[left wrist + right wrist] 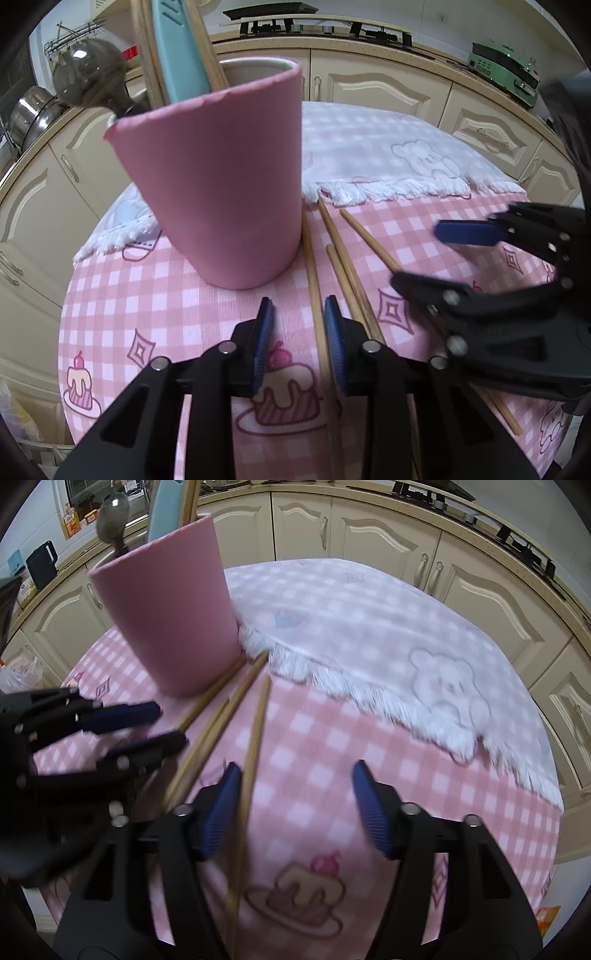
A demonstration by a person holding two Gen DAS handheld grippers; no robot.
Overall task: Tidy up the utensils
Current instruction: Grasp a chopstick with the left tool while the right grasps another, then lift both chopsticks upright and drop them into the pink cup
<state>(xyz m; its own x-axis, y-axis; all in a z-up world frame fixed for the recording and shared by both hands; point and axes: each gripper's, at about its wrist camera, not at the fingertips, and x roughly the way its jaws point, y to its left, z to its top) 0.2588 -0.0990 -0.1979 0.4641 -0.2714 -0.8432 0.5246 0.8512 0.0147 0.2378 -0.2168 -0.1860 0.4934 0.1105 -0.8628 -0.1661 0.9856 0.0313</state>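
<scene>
Pink cup [218, 184] beside chopsticks [343, 258], right side free

left gripper [299, 325] angled downward, fingers narrowly apart, right gripper [297, 794] angled downward beside it, fingers wider

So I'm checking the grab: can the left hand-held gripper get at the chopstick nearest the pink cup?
Probably yes: that chopstick already lies between the left hand-held gripper pads, and the pink cup stands clear beyond them.

My two wrist cameras look steeply down, close over the counter [192, 314], sharing the pink cup [218, 184] and chopsticks [255, 738].
</scene>
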